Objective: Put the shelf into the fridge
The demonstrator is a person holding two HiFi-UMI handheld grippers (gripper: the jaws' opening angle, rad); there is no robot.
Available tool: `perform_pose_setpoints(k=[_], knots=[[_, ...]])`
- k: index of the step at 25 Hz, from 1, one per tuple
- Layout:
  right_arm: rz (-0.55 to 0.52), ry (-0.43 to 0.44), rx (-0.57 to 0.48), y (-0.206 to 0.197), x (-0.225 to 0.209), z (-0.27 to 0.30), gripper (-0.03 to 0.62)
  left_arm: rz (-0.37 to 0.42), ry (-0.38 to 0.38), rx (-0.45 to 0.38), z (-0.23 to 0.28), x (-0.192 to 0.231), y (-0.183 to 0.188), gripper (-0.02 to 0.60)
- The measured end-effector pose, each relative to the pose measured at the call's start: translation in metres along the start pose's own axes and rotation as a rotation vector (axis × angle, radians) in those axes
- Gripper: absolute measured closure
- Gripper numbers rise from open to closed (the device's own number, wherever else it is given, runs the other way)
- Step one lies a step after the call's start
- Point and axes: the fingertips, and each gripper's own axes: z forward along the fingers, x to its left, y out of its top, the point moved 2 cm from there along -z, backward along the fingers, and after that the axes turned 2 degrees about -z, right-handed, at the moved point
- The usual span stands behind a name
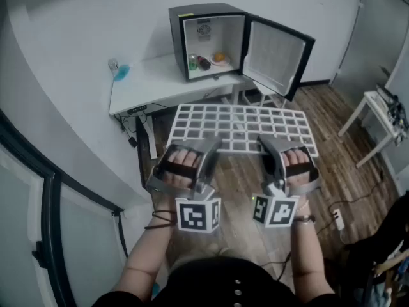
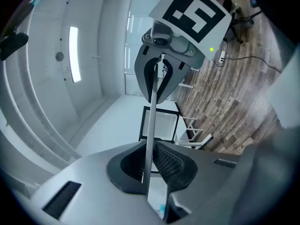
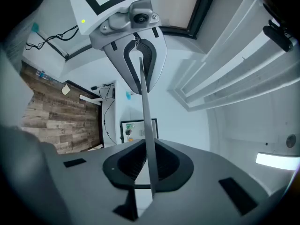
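In the middle of the head view, the white grid shelf point(image 1: 239, 128) hangs flat in the air above the wooden floor, its far edge towards the white table point(image 1: 153, 82). The fridge point(image 1: 208, 40) stands on that table at the upper centre of the frame, with its door point(image 1: 276, 55) swung open to the right.

I have the shelf by its near long rim. My left gripper point(image 1: 214, 144) is clamped on it left of the middle and my right gripper point(image 1: 265, 144) right of the middle. In the left gripper view the rim runs as a thin pale line point(image 2: 151, 125) straight up between my pads point(image 2: 166, 165), which are pressed against it. The right gripper view shows the same edge point(image 3: 144, 121) pinched in those jaws.

I judge it a stiff, light thing: an open lattice that shows no sag across its width. It is thin and looks smooth-coated, so I expect it could slip or pivot in a narrow pinch. Because I hold only the near rim, the far side hangs out unsupported and will want to dip. Two holds set well apart on that rim seem right to me, as they keep it level and leave the far edge free to enter first.

A green can point(image 1: 193, 61) and something orange point(image 1: 219, 57) sit low inside the fridge, so the shelf should go in above them.
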Motion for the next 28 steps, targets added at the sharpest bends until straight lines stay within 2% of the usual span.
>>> perform_pose_setpoints(k=[5,16,28], knots=[[0.014,-0.001,-0.009,0.001,0.003,-0.003,0.556,0.013,-0.004,0.006,-0.001,-0.012,-0.002,0.543],[0.015,-0.026,-0.017,-0.008,-0.001,-0.004,0.552,0.0,0.011,0.011,0.003,-0.009,0.007,0.543],[0.031,-0.031,-0.012,-0.039,0.006,0.013,0.549,-0.018,0.012,0.029,0.035,-0.021,0.021,0.543]])
